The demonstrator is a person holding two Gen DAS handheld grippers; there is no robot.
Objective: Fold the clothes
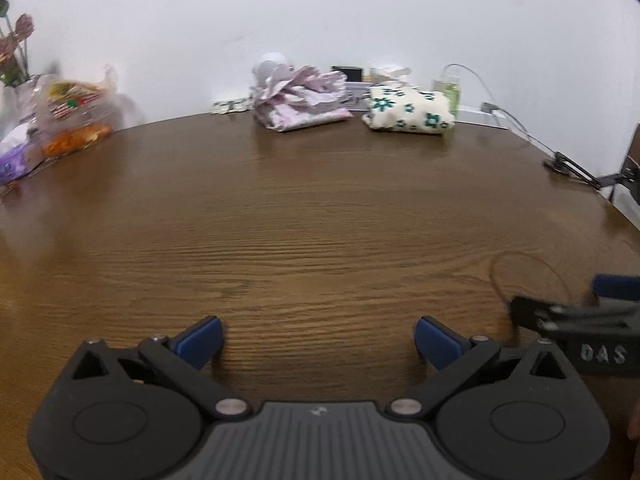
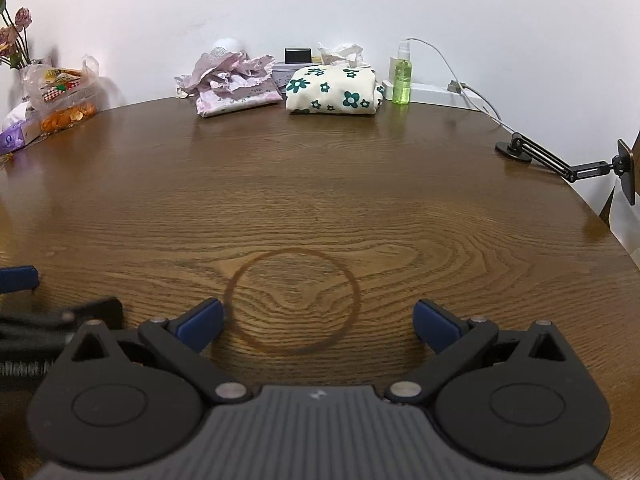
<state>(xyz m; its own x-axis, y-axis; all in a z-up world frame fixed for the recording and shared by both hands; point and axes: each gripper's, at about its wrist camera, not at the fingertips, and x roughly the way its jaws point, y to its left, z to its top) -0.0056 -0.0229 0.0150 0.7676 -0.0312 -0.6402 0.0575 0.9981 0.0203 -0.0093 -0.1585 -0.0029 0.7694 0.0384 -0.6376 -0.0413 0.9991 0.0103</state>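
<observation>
A white wall backed the round wooden table (image 2: 320, 184) over which we held both tools; a dark ring stain (image 2: 292, 300) marked the grain just ahead of our right gripper (image 2: 318, 326), whose blue-padded fingers stood wide apart with nothing between them; our left gripper (image 1: 318, 340) likewise gaped, holding nothing, low over bare wood. The clothes lay at the far edge by the wall, well apart from both tools; the cream garment with green flowers (image 2: 334, 90) sat folded into a neat block, its long axis running left to right along the wall; just beside it on the left the pink garment (image 2: 236, 84) lay loosely bunched, crumpled on top, its length running roughly the same way. Near the folded block stood a green spray bottle (image 2: 401, 80); a snack bag (image 2: 60, 92) rested far left.
</observation>
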